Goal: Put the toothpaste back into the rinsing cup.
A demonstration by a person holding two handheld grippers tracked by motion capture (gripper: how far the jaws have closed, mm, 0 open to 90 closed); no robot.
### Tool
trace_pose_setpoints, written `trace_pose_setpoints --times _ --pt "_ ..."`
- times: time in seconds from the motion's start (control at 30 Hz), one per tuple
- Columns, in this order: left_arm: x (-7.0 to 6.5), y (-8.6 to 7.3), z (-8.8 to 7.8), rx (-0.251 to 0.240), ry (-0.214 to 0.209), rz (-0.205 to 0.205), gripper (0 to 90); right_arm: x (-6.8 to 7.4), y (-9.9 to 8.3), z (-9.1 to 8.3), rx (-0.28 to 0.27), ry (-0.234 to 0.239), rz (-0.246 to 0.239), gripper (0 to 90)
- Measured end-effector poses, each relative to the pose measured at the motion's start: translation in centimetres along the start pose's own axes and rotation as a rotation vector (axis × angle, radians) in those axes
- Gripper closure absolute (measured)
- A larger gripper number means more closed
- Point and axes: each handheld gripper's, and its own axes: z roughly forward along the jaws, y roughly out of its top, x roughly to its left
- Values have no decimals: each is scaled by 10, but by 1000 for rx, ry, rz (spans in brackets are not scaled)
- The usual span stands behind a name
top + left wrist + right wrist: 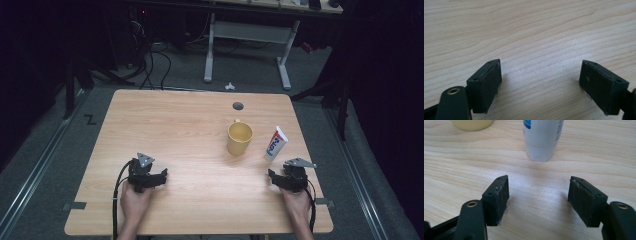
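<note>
Nothing begun yet, by the look of it. Left gripper (163, 176) and right gripper (270, 174) resting low on the counter (175, 125), fingers (487, 82) spread wide, grasping nothing. Yellow mug (239, 137) upright mid-counter, toothpaste tube (275, 143) standing just beside it, directly ahead of the right gripper. Both untouched; every step left.

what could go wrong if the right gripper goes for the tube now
1. The toothpaste tube stands upright on its cap, so a push from one finger of the open right gripper before the jaws close evenly could probably tip it.
2. The yellow mug stands close beside the tube but apart from it; a falling tube or a wide approach might knock it.
3. The tube is near the table's right edge, so it could roll off.
</note>
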Motion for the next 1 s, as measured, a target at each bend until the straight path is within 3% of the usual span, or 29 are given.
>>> trace_pose_setpoints --times 0.27,0.7,1.0 --pt "0 0 0 0 0 0 186 4 -3 -14 -38 39 31 350" --pt "0 0 0 0 -1 0 186 7 9 -28 -89 70 28 343" --pt "0 0 0 0 -1 0 185 6 25 -31 -114 48 13 344"
